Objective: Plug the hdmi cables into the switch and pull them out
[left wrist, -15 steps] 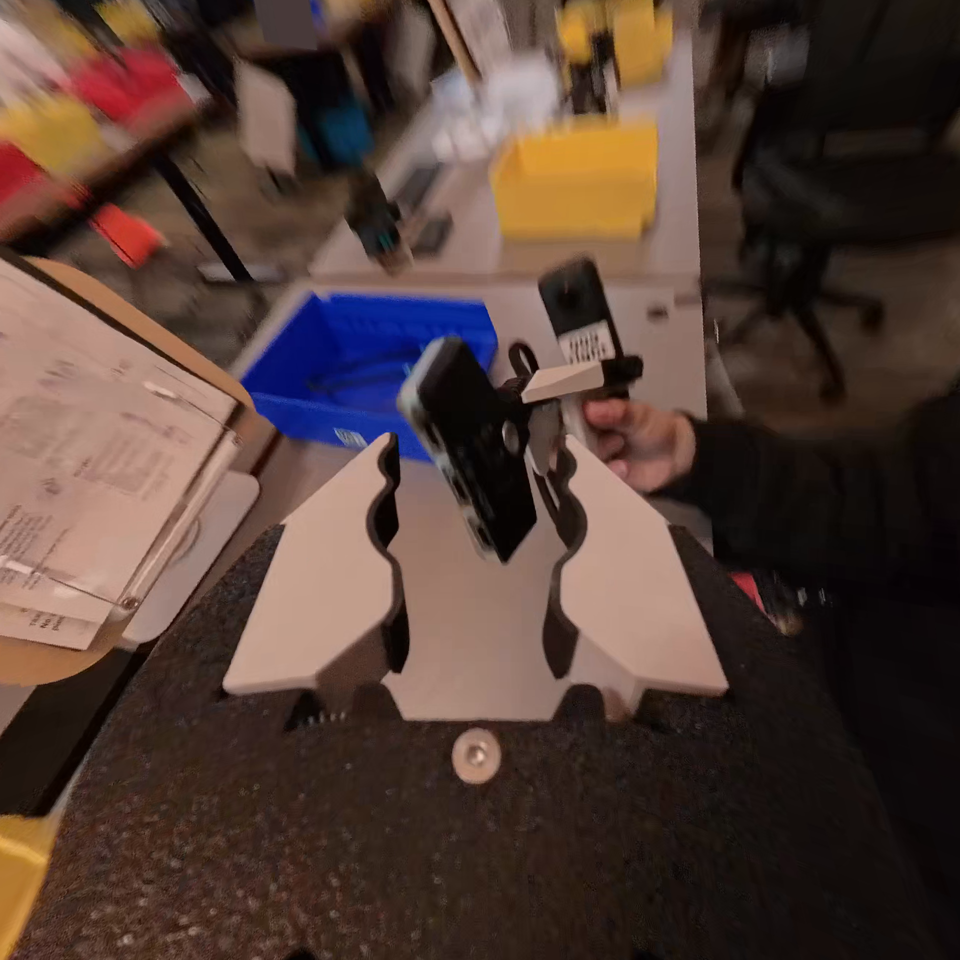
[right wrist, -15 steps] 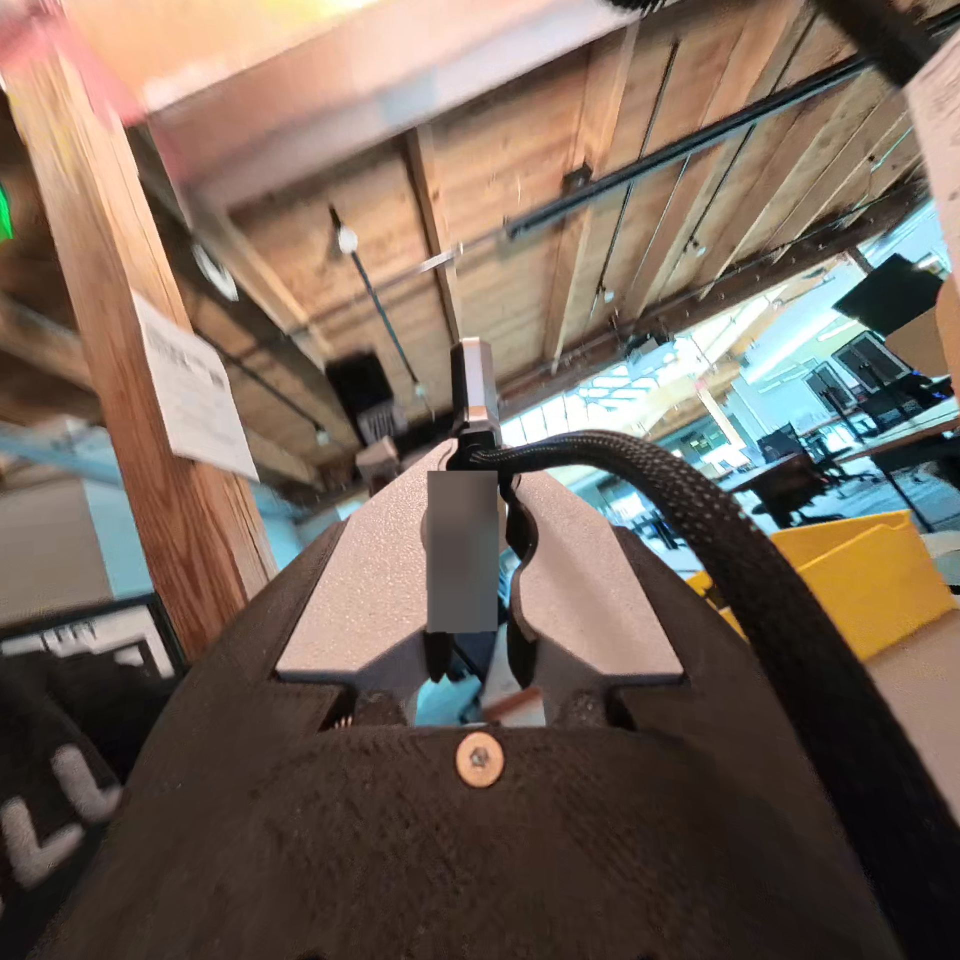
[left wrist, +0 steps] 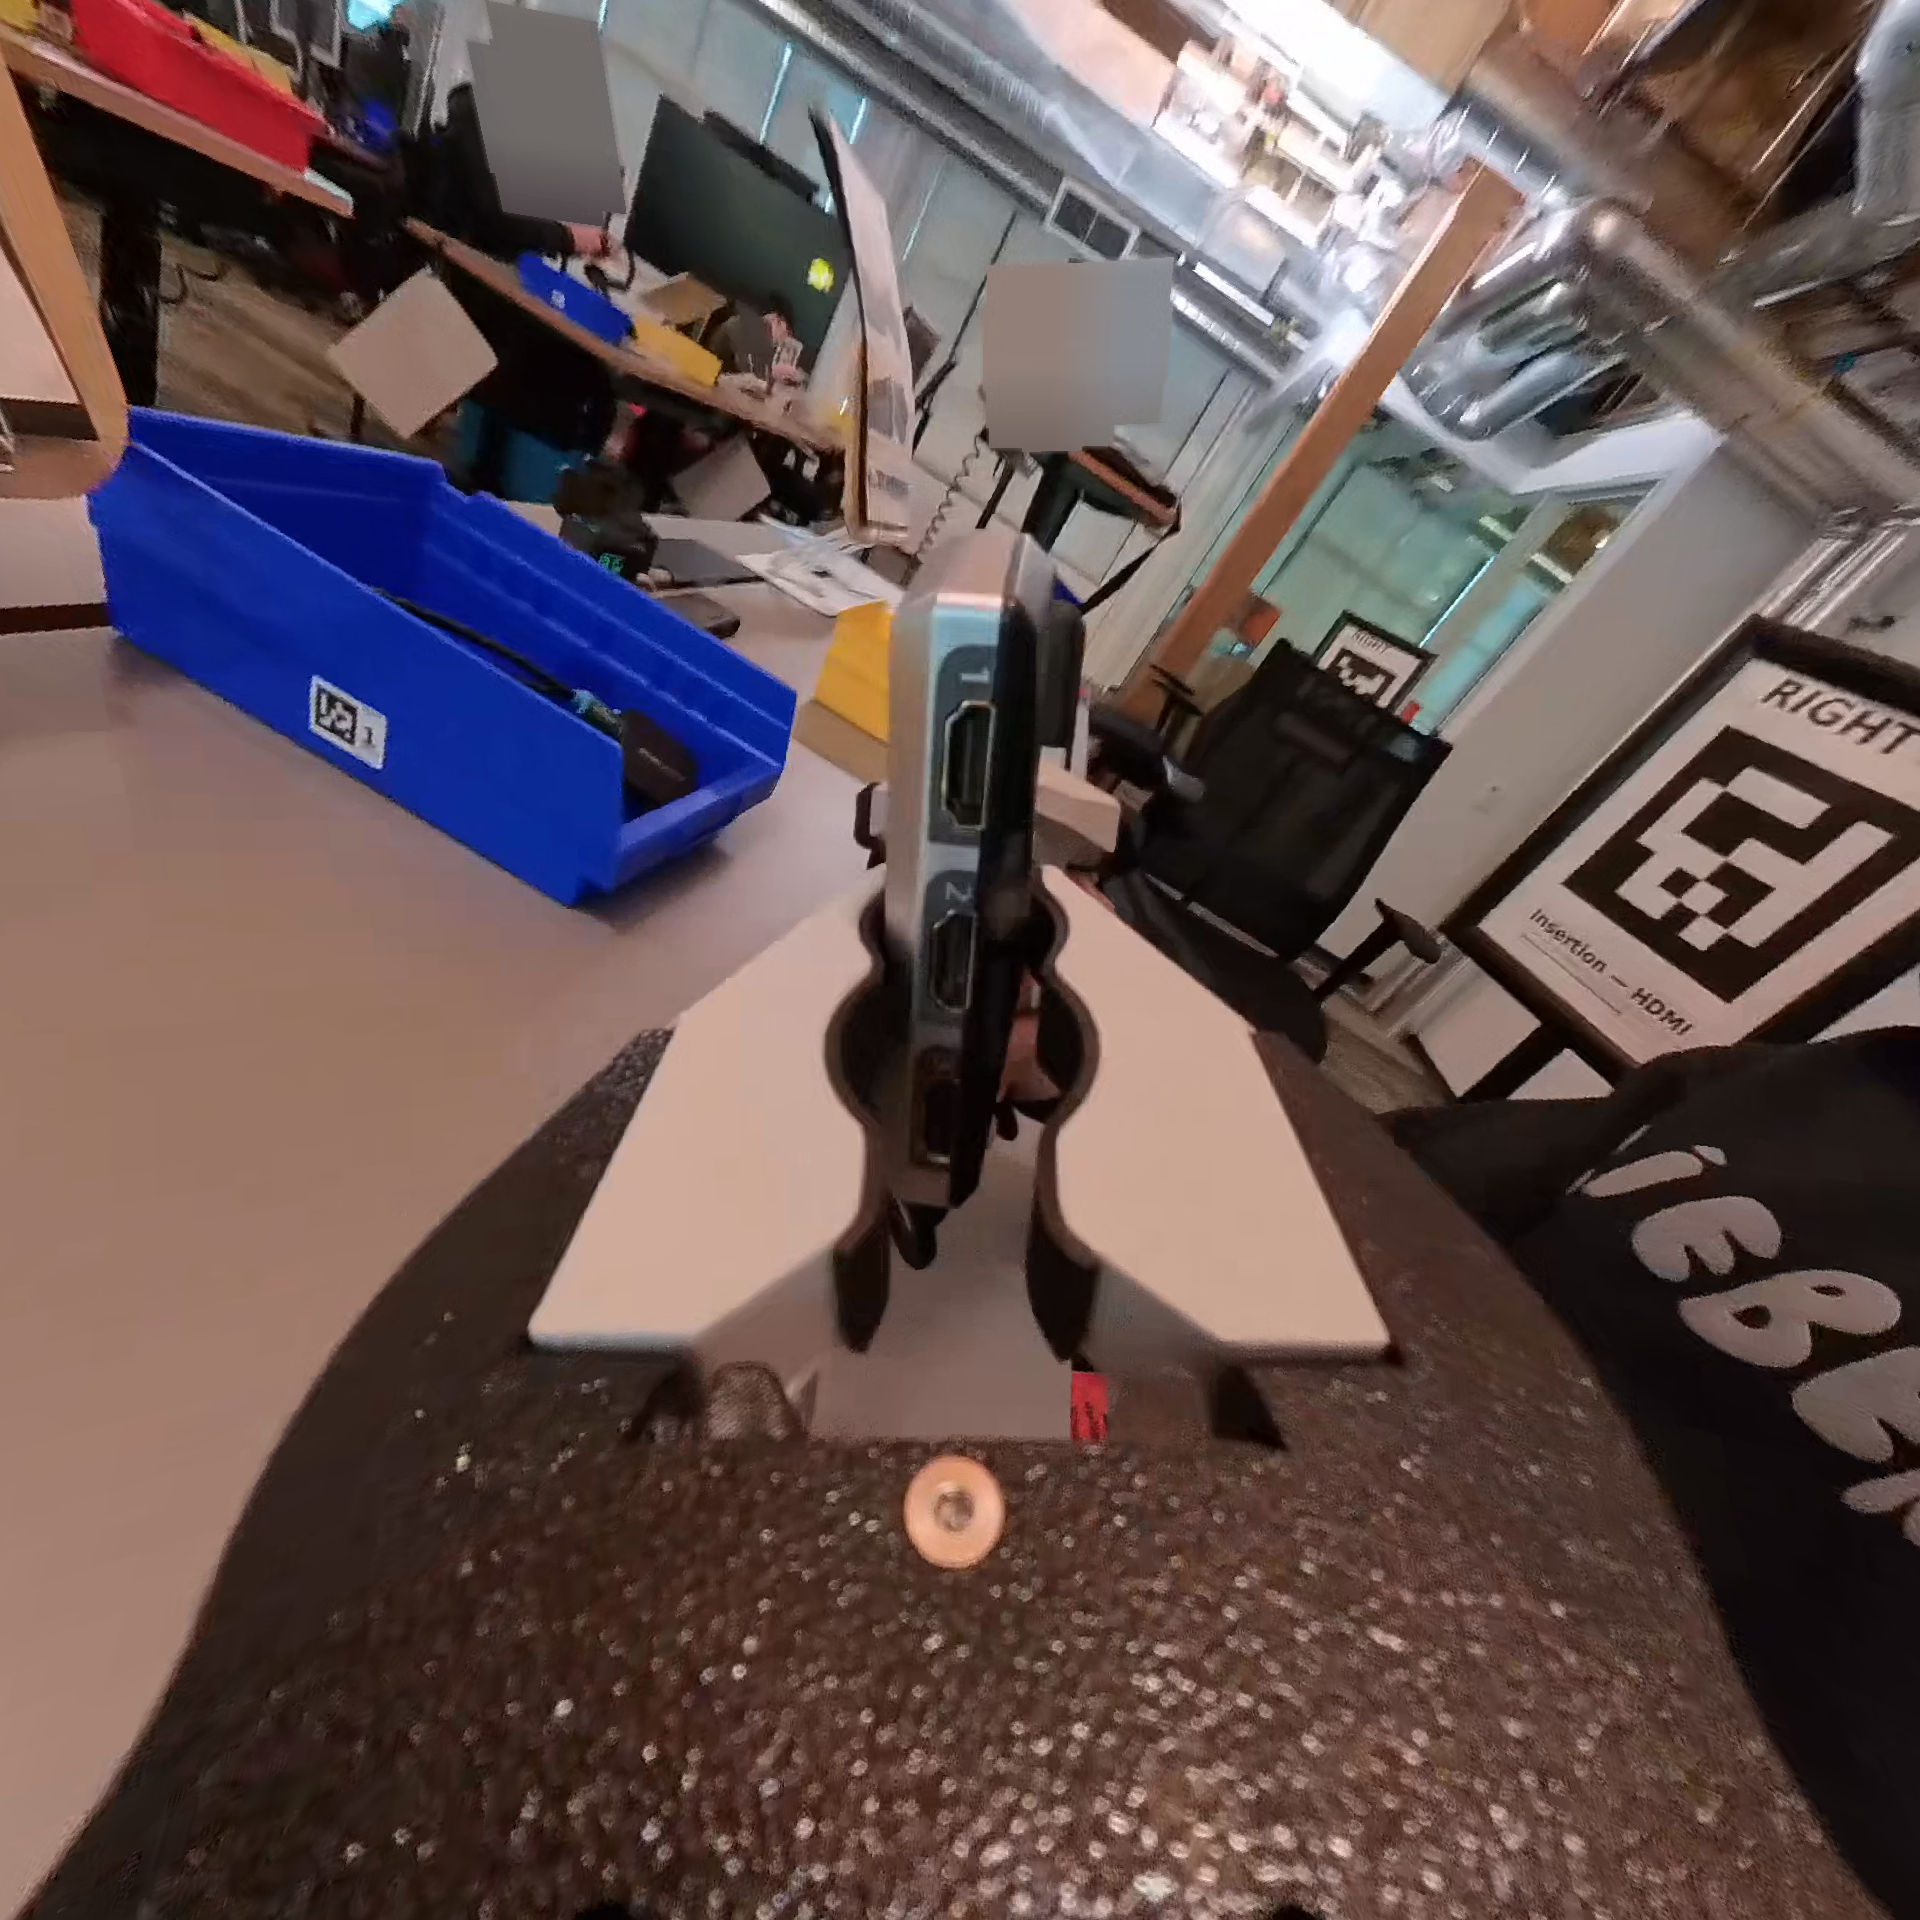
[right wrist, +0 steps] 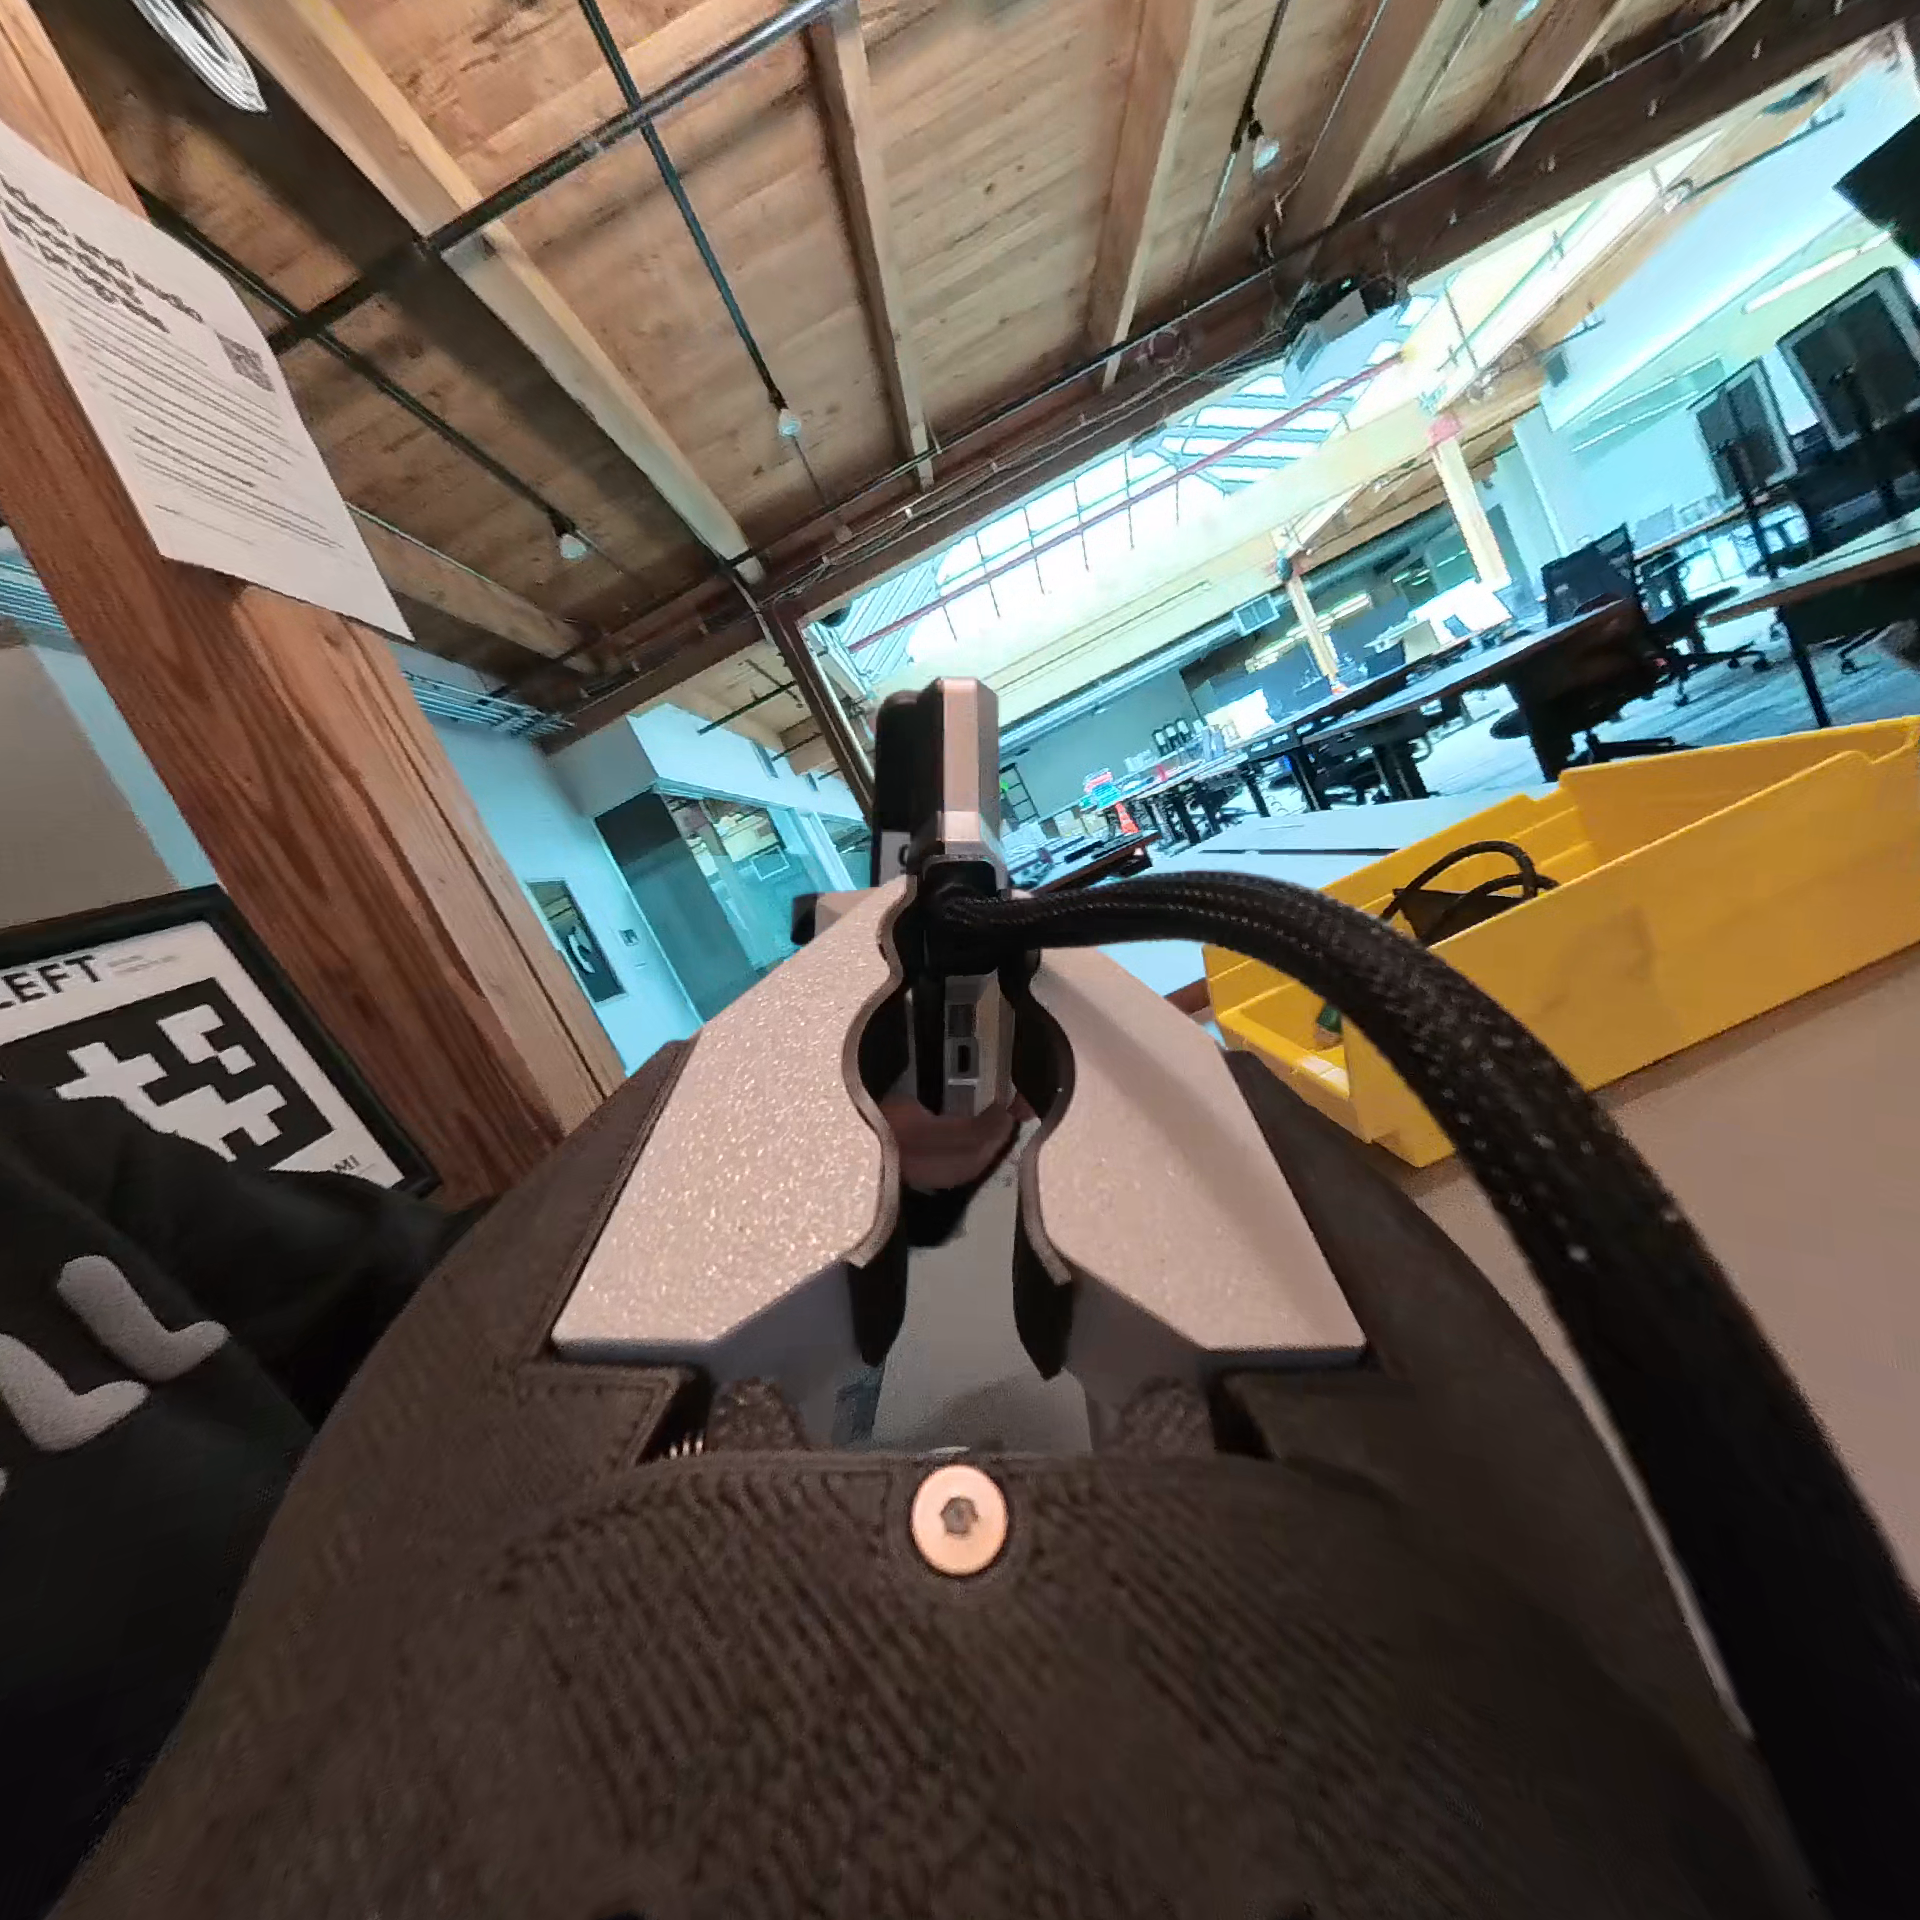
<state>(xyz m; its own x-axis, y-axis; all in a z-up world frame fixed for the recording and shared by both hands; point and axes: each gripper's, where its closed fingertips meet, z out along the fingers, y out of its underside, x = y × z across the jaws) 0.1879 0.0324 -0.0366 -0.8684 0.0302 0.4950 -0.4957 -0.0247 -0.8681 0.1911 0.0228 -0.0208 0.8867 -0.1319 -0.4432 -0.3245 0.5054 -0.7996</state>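
Left wrist view: the left tongs (left wrist: pixel 961 997) pinch the switch (left wrist: pixel 961 831), which stands upright on edge at frame centre, its port side facing the camera; three ports are in sight, stacked one above the other, and all look empty. The right tongs' pale tip (left wrist: pixel 1075 810) peeks out just behind it. At upper left a blue bin (left wrist: pixel 260 582) sits on the grey worktop (left wrist: pixel 260 1039) and holds a black cable with a dark plug at its near end.

The right wrist view shows the switch's other side (right wrist: pixel 961 790), also at frame centre. Here the right tongs (right wrist: pixel 961 935) are pressed onto the plug (right wrist: pixel 961 862) of a braided black cable (right wrist: pixel 1403 997), which arcs away to the lower right. The plug sits against the switch; whether it is fully seated I cannot tell. At right a yellow bin (right wrist: pixel 1714 831) on the worktop holds a coil of black cable.
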